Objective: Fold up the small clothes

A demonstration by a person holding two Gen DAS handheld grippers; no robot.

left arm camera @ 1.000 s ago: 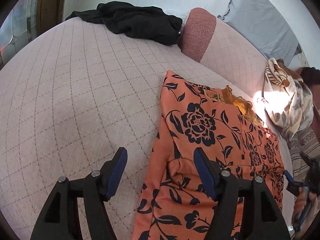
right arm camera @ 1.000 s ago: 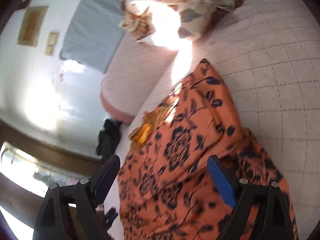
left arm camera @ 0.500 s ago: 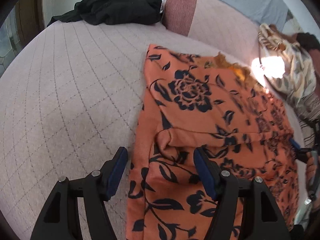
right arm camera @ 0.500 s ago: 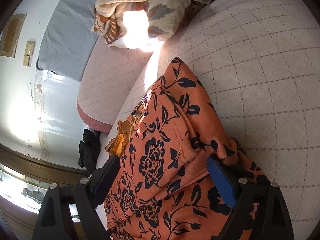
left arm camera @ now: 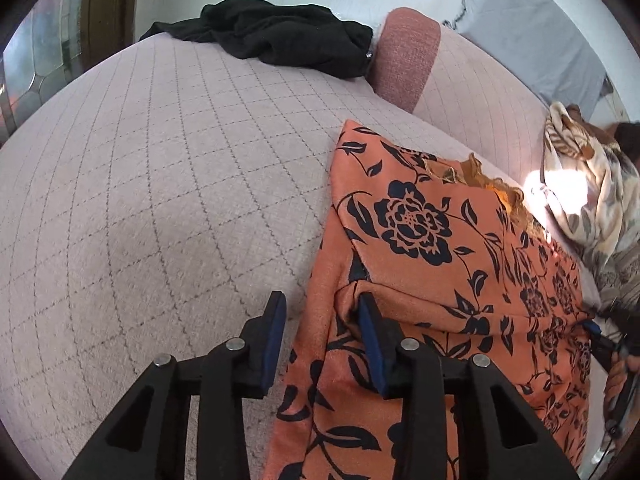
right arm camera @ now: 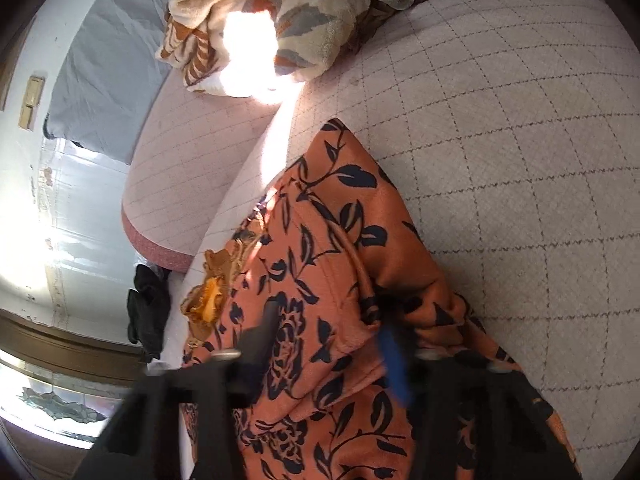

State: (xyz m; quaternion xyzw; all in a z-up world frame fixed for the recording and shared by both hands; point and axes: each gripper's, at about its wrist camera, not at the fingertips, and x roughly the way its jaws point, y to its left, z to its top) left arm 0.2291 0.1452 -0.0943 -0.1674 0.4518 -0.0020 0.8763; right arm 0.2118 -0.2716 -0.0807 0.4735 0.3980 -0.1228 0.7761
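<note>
Orange floral garment [left arm camera: 432,264], left hand-held gripper [left arm camera: 322,338] parted over its edge

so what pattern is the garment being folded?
Orange garment with a dark floral print; clearest in the left wrist view.

Matt orange floral cloth garment [left arm camera: 432,264] lies on a quilted fabric sofa [left arm camera: 160,184].
</note>
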